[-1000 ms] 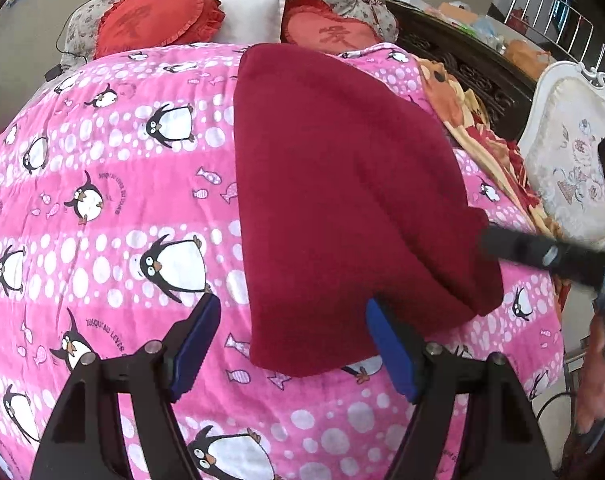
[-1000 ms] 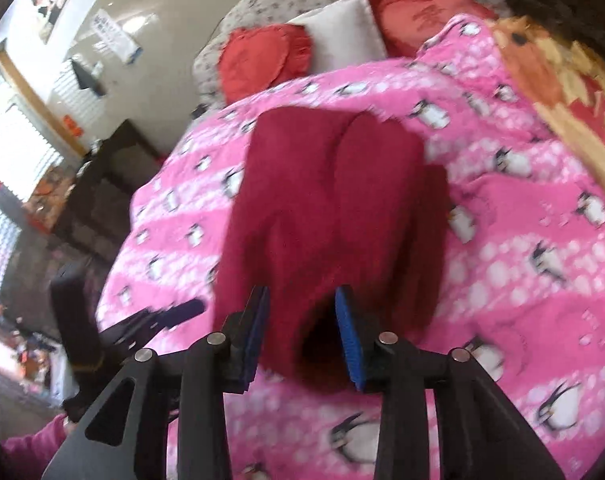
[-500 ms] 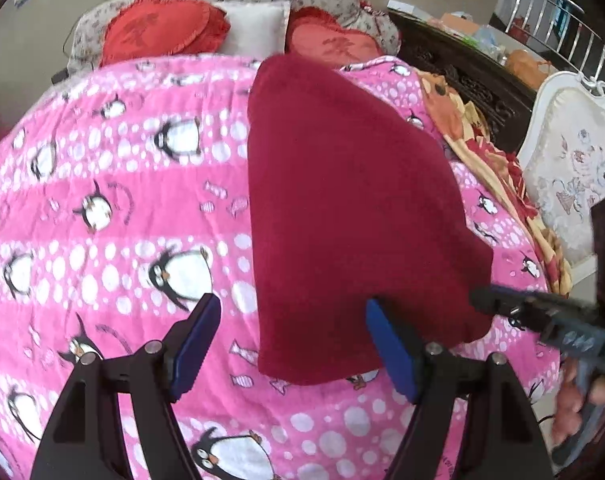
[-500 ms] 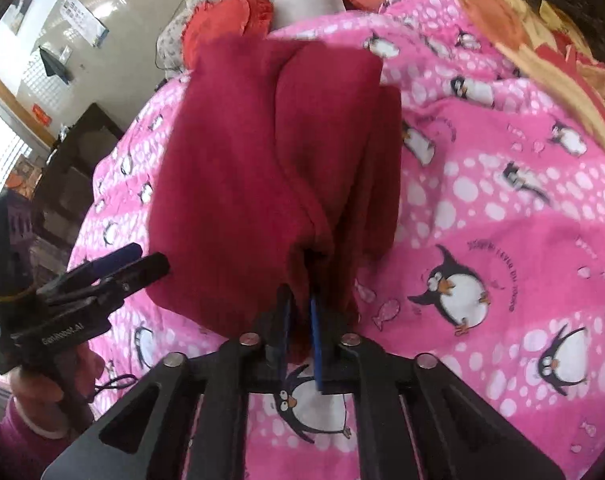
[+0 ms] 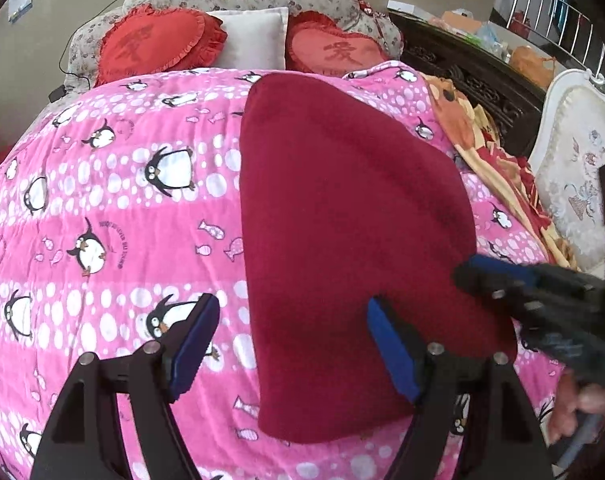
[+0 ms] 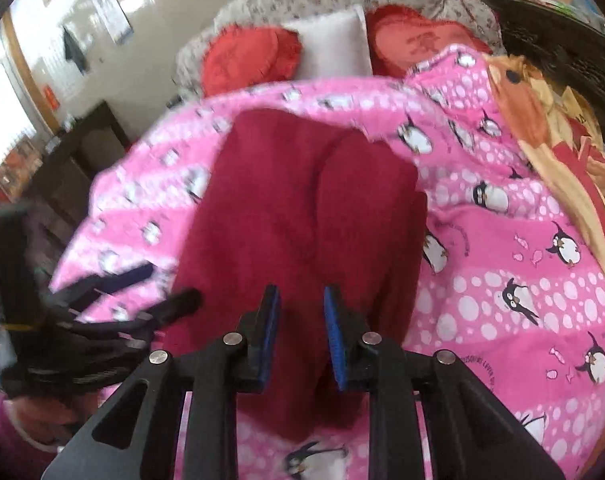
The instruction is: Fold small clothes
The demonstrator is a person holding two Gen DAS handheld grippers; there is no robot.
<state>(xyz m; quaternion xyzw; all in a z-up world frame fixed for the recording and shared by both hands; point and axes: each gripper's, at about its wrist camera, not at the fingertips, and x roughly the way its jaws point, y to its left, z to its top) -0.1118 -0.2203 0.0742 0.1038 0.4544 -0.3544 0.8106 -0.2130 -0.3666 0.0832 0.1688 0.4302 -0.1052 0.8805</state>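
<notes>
A dark red knit garment (image 5: 350,240) lies folded lengthwise on the pink penguin quilt (image 5: 102,208). My left gripper (image 5: 290,344) is open, its jaws straddling the garment's near left edge without touching it. My right gripper (image 6: 300,332) is open a little, just above the garment's near end (image 6: 302,208), holding nothing. The right gripper also shows in the left wrist view (image 5: 542,300), at the garment's right near corner. The left gripper shows in the right wrist view (image 6: 102,312), at the left.
Two red heart cushions (image 5: 154,44) and a white pillow (image 5: 254,36) lie at the bed's head. An orange blanket (image 5: 486,148) and a white padded chair (image 5: 574,168) stand to the right. Dark furniture (image 6: 62,160) stands left of the bed.
My right gripper was shut on the garment's near end half a second ago; it has opened and let go. The left gripper has stayed open and moved slightly closer.
</notes>
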